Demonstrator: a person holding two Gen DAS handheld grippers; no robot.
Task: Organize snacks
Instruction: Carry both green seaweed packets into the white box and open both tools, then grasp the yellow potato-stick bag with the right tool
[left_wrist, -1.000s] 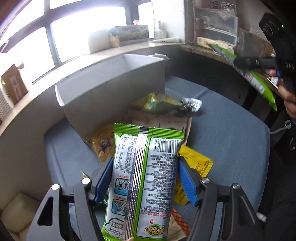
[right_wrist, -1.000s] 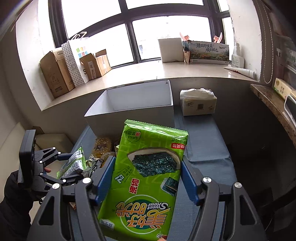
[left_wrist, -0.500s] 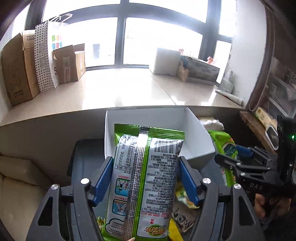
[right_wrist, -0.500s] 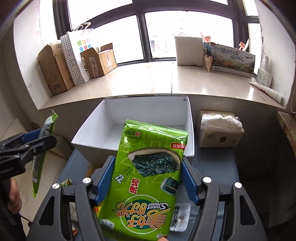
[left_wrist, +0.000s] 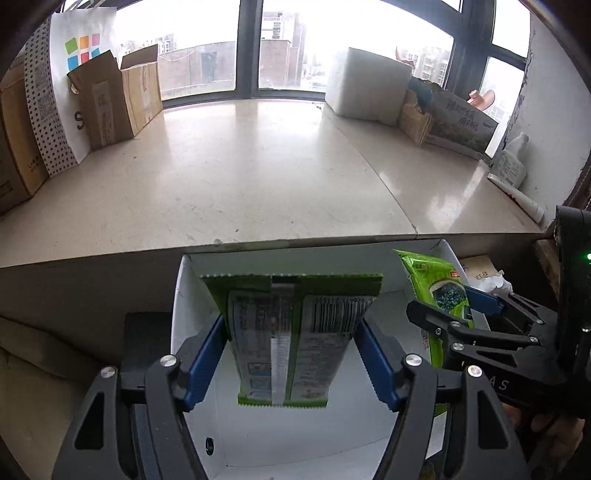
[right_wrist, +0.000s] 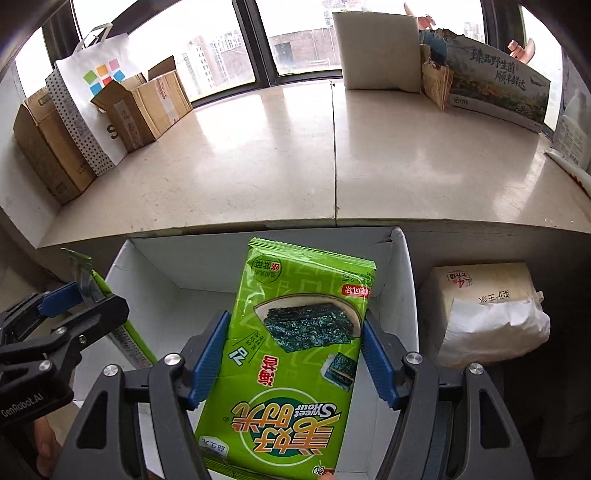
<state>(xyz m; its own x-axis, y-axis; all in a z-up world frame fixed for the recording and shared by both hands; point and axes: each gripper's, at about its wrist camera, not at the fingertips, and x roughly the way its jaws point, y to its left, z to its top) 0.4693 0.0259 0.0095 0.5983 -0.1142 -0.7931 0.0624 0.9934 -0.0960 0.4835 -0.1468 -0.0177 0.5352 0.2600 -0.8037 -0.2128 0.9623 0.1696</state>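
My left gripper (left_wrist: 290, 354) is shut on a green seaweed snack packet (left_wrist: 291, 332), back side showing, held over the open white box (left_wrist: 177, 295). My right gripper (right_wrist: 295, 354) is shut on a second green seaweed packet (right_wrist: 295, 350), front side up, also over the white box (right_wrist: 404, 280). In the left wrist view the right gripper (left_wrist: 461, 306) and its packet (left_wrist: 436, 291) hang over the box's right side. In the right wrist view the left gripper (right_wrist: 70, 299) and its packet edge (right_wrist: 122, 325) are at the box's left wall.
A stone windowsill (left_wrist: 240, 177) runs right behind the box. On it stand cardboard boxes (right_wrist: 147, 103), a paper bag (right_wrist: 85, 96), a white block (right_wrist: 380, 51) and a printed carton (right_wrist: 495, 92). A tissue pack (right_wrist: 487, 310) sits right of the box.
Both grippers moved forward and lowered toward the white box with their packets; the box now fills the lower view and the loose snacks on the blue cloth are out of sight.
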